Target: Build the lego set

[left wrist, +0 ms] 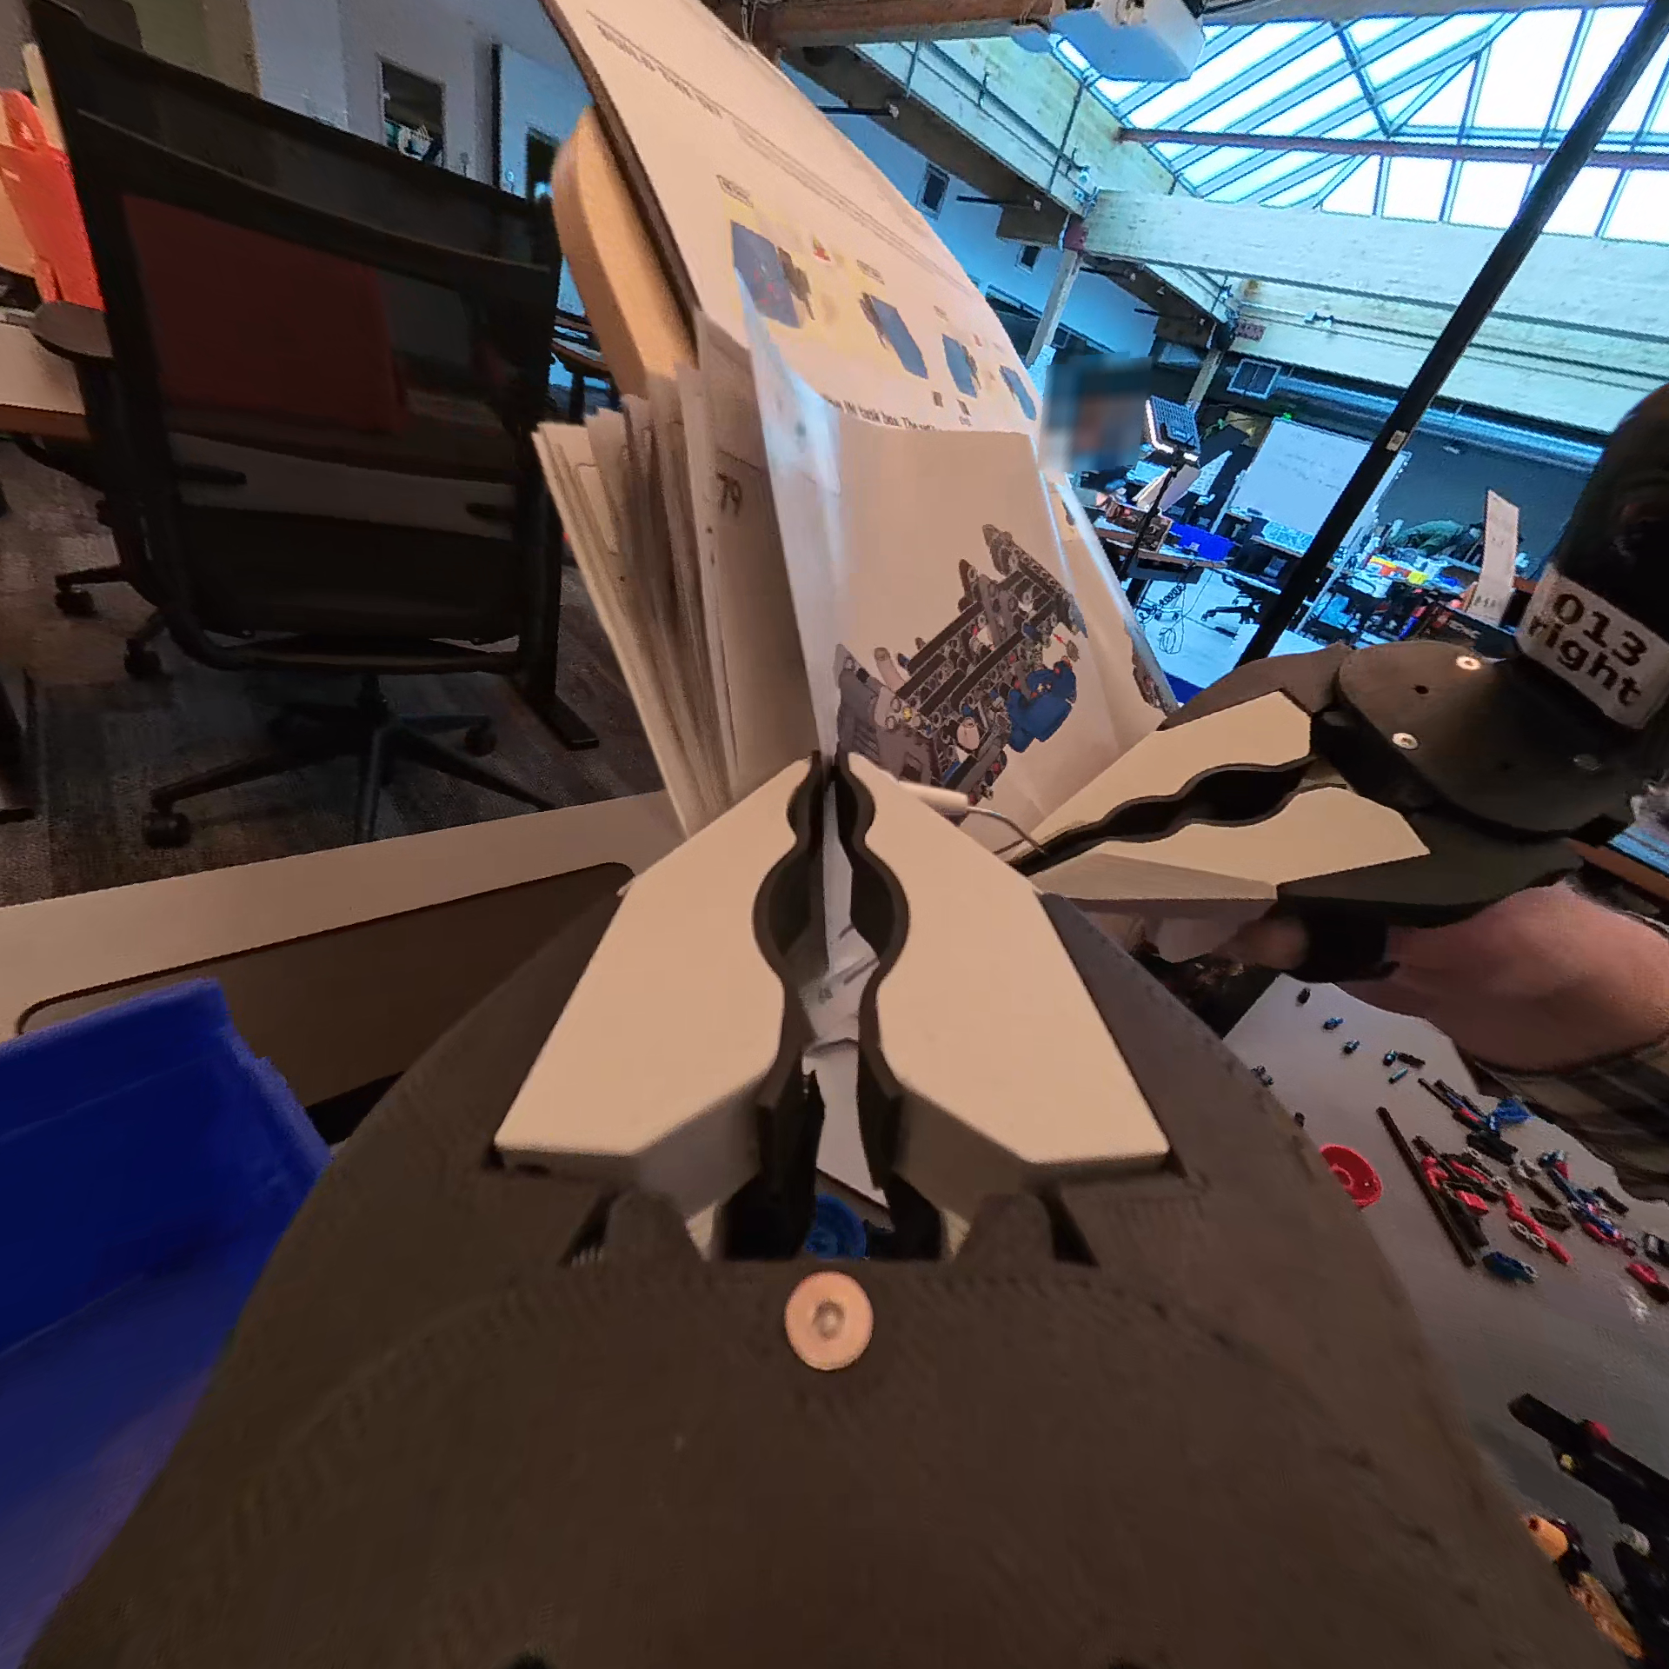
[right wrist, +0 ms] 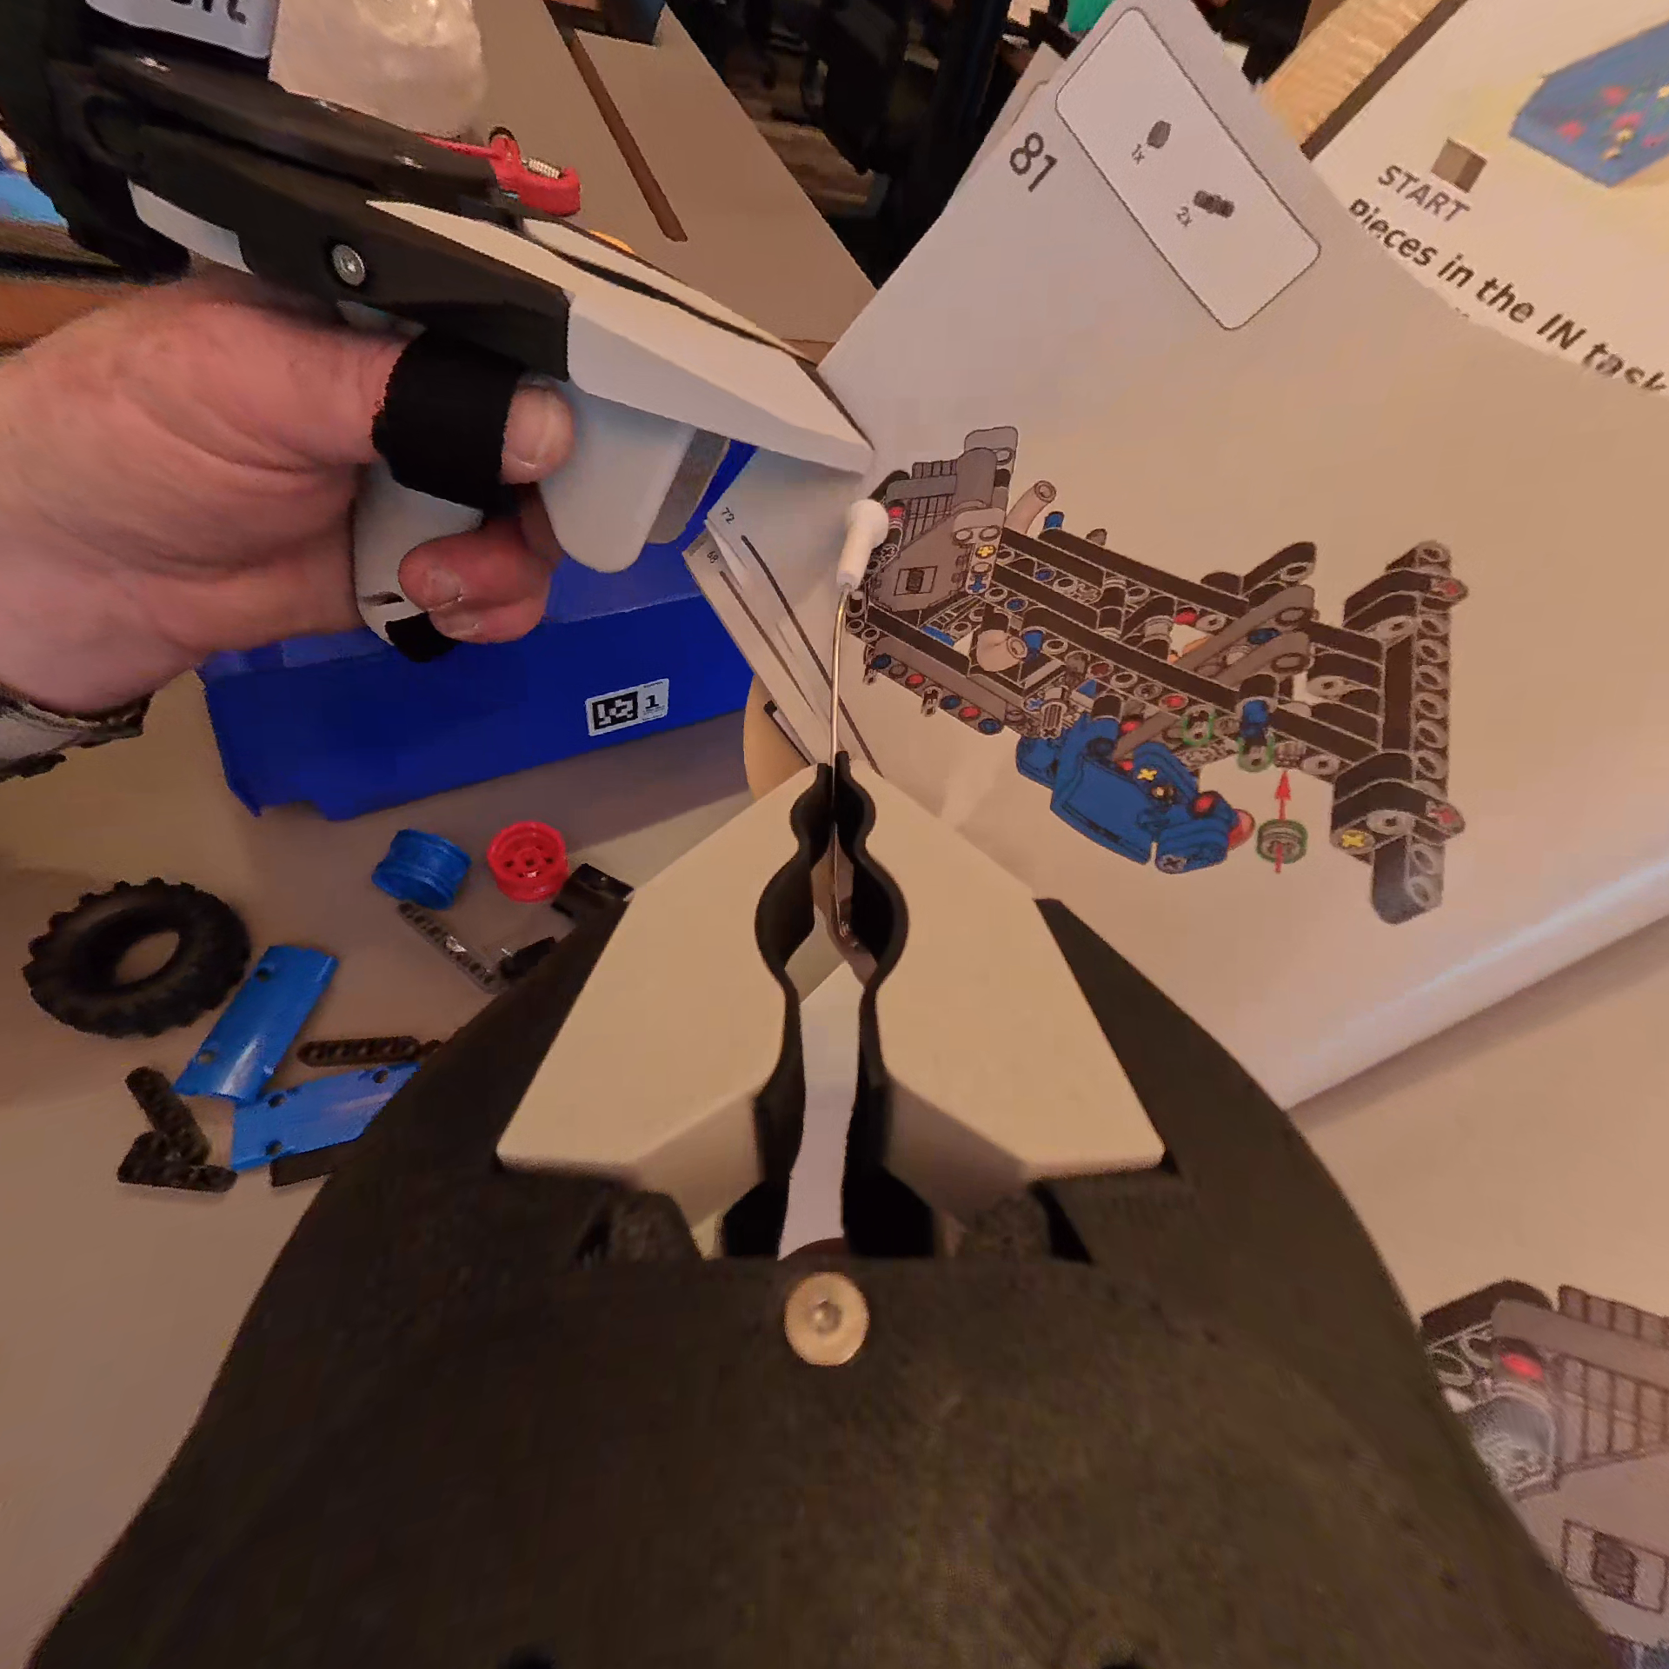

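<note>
L wrist view: left tongs (left wrist: 829, 768) closed on a page edge of the instruction booklet (left wrist: 939, 587), which stands up just ahead. Right tongs (left wrist: 1030, 853) come in from the right, closed on a thin wire tool (left wrist: 984, 813) w/ white tip touching the page. Loose lego pcs (left wrist: 1517, 1210) on desk (left wrist: 1409, 1337), right side.

R wrist view: right tongs (right wrist: 833, 768) clamped on the wire tool (right wrist: 838, 686). Left tongs (right wrist: 849, 433) up-left, pinching the page. Blue bin (right wrist: 433, 713), black tire (right wrist: 135, 957), blue hub (right wrist: 421, 867), red hub (right wrist: 527, 860) to the left.
</note>
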`<state>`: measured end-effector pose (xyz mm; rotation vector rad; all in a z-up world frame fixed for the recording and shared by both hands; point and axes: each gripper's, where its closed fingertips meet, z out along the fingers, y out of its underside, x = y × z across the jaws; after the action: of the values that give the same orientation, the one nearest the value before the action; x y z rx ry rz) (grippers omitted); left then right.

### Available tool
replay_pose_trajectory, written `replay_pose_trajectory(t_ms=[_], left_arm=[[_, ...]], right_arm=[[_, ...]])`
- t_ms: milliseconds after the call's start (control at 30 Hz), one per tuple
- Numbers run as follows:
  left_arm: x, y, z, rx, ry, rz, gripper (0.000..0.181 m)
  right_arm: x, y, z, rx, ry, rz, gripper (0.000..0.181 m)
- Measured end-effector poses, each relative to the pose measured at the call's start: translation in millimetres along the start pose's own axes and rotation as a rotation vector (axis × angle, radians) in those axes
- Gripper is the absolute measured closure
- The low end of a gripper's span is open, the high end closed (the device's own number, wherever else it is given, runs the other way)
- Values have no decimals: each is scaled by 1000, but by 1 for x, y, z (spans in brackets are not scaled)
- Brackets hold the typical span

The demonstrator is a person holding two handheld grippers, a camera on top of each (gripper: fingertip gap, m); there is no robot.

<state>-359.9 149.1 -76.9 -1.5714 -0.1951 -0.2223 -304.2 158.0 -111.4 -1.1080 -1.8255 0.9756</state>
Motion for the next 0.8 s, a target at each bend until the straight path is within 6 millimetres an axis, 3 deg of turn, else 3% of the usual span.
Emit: replay_pose_trajectory(t_ms=[67, 200, 300, 400, 500, 600, 700, 800], left_arm=[[-4, -3, -3, 7, -30, 12, 180], [-7, -11, -6, 5, -117, 97, 166], [-9, -24, -14, 35, -198, 147, 151], [-1, -45, -26, 73, -248, 228, 144], [30, -68, -38, 108, -205, 327, 139], [70, -77, -45, 97, -119, 426, 130], [118, -64, -49, 36, 26, 500, 126], [157, -26, -53, -114, 166, 595, 120]], right_arm=[[-2, 1, -3, -21, -40, 37, 179], [-4, -2, -25, -51, -67, 44, 158], [-11, -3, -51, -83, -58, -2, 146], [-26, -3, -85, -108, -44, -63, 145], [-45, 7, -121, -132, -39, -92, 143], [-66, 26, -155, -159, -40, -105, 143], [-94, 57, -183, -214, -74, -104, 141], [-119, 94, -202, -266, -110, -55, 138]])
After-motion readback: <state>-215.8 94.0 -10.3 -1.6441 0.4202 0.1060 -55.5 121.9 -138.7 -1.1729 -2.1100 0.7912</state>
